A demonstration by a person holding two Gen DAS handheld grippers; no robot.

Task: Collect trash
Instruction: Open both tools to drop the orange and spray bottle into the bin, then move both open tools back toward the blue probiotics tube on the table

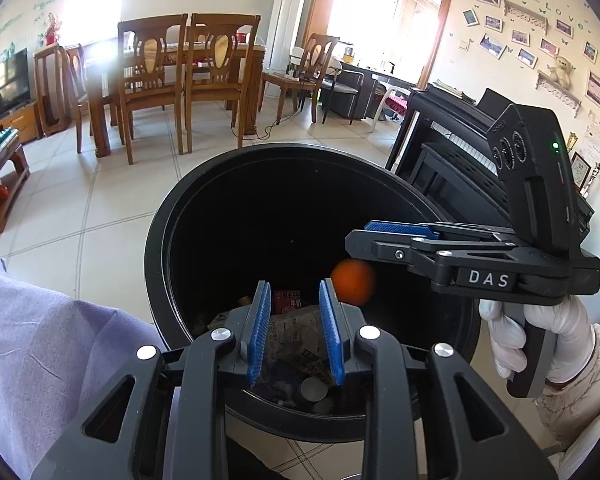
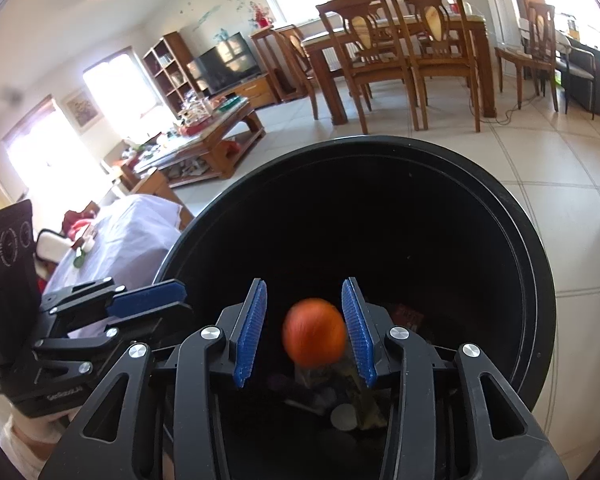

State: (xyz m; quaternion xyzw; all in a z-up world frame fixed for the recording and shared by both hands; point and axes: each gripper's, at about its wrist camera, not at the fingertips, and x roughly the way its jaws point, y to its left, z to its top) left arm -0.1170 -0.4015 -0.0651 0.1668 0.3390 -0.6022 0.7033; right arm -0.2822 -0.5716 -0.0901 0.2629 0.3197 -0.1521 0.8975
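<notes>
1. Right gripper point(image 2: 304, 332): we record its blue pads spread apart, poised over the open mouth of the black bin point(image 2: 540, 280). Between the pads, touching neither, sits an orange round item point(image 2: 314, 332), blurred; we judge it is falling free into the bin.
2. Left gripper point(image 1: 296, 332): pads likewise spread, nothing between them. It hangs over the near rim of the same bin, just beside the right gripper, which enters its view from the right in a white-gloved hand point(image 1: 540, 336).
3. Bin contents, below both grippers: crumpled printed paper point(image 1: 300, 336), a red packet point(image 1: 287, 300) and a pale round lid or disc point(image 1: 314, 390). We count these as trash already collected.
4. Progress: we judge the orange item to be in the act of delivery, so this piece is all but done. What trash is left elsewhere, we cannot tell from here.
5. Surroundings: ahead of the grippers, beyond the bin, a tiled floor point(image 1: 112, 208), then a dining table with wooden chairs point(image 1: 152, 80). To the left of the left gripper, a lilac cloth surface point(image 1: 40, 340). To the right of the right gripper, a black piano point(image 1: 452, 160).
6. A cluttered low coffee table point(image 2: 204, 140) lies ahead-left of the right gripper; possibly more trash there.
7. Obstructions: none over the bin mouth. The two grippers are close together, so we note a risk of knocking on withdrawal.
</notes>
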